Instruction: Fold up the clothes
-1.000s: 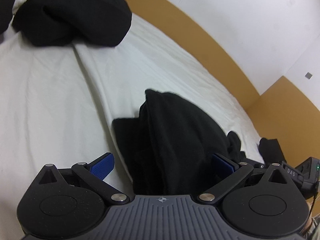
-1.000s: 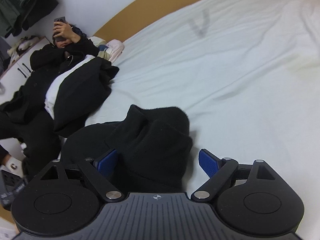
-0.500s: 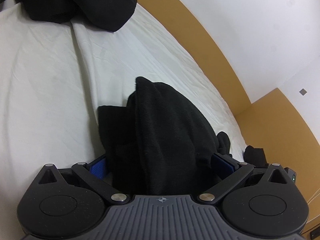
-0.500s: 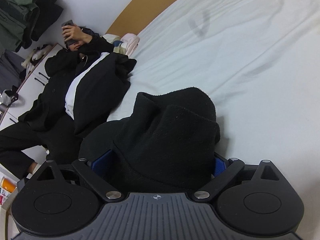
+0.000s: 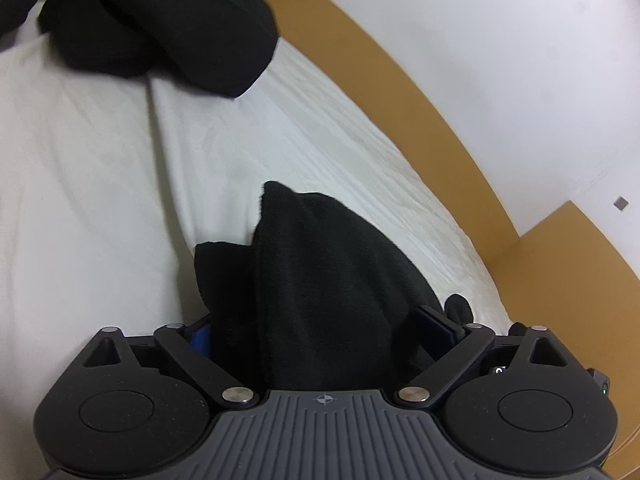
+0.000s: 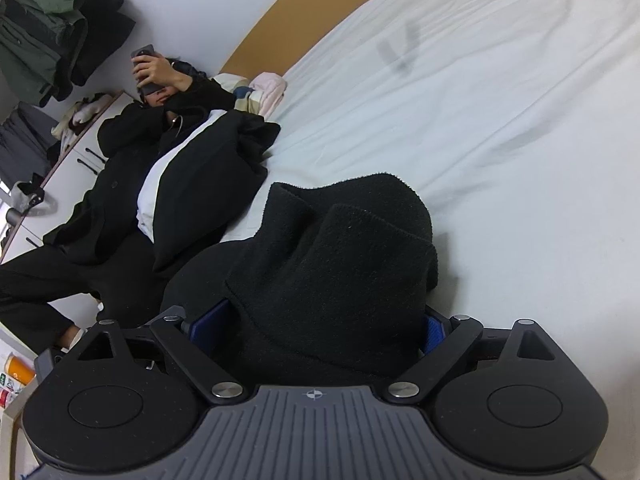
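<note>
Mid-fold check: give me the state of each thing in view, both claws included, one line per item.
Left claw: shut on the black fleece garment, cloth bunched between its pads.
Right claw: shut on the black fleece garment.
Black fleece garment: bunched, partly lifted off the sheet.
White bed sheet: spread, creased.
Black clothes pile: crumpled, unfolded.
Person: reclining on the bed, holding up a phone.

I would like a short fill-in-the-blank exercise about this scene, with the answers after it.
1. Each hand-held gripper, left and right, holds a bunched ____ fleece garment.
2. The garment lies on a ____ bedsheet.
3. The person lying beside the bed holds a ____.

Answers: black; white; phone
</note>
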The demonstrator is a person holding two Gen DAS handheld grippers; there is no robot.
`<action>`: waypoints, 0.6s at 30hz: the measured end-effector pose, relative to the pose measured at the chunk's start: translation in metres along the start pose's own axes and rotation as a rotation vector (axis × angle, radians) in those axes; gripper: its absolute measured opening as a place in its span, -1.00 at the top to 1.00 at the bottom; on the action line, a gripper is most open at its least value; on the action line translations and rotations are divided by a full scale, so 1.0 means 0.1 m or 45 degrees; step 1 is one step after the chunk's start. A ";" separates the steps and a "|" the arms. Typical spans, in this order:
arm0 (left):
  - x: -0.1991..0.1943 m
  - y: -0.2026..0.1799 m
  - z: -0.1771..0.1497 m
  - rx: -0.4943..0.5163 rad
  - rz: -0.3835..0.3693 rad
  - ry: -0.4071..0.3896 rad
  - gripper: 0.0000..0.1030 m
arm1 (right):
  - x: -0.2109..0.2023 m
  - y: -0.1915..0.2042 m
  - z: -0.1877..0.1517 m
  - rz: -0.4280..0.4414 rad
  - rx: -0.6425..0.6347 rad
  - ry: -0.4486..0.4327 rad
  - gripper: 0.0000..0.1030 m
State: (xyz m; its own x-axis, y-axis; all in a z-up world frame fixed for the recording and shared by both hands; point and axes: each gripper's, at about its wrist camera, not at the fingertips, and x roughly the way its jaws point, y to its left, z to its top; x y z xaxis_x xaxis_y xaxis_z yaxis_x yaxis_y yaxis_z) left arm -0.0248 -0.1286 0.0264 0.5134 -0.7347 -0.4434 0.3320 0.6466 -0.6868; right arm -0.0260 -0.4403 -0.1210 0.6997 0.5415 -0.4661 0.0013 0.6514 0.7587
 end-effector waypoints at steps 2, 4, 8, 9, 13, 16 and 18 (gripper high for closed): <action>-0.05 -0.01 0.02 0.007 -0.014 -0.021 -0.78 | 0.00 -0.01 -0.01 0.039 0.010 -0.006 -0.71; -0.03 0.07 0.06 -0.033 -0.028 0.005 -0.77 | -0.02 0.00 0.00 0.102 0.024 -0.024 -0.59; 0.04 0.25 0.08 -0.137 -0.072 0.057 -0.76 | 0.05 -0.03 0.07 0.092 0.039 0.009 -0.52; 0.05 0.25 0.08 -0.135 -0.073 0.061 -0.76 | 0.09 -0.05 0.08 0.084 0.046 0.024 -0.54; 0.07 0.18 0.06 -0.088 -0.047 0.052 -0.82 | 0.22 0.01 0.10 0.061 0.006 0.063 -0.69; 0.06 0.08 0.03 -0.030 -0.002 0.031 -0.79 | 0.30 0.17 0.07 -0.002 -0.093 0.086 -0.82; 0.04 0.09 0.01 -0.044 0.003 0.017 -0.70 | 0.32 0.24 0.05 -0.044 -0.126 0.081 -0.69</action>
State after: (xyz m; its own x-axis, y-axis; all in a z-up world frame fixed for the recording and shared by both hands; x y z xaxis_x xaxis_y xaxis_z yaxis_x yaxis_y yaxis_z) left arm -0.0186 -0.1254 0.0187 0.5035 -0.7360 -0.4525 0.3035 0.6410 -0.7050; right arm -0.0004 -0.4102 -0.1155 0.6539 0.5481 -0.5216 -0.0482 0.7181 0.6942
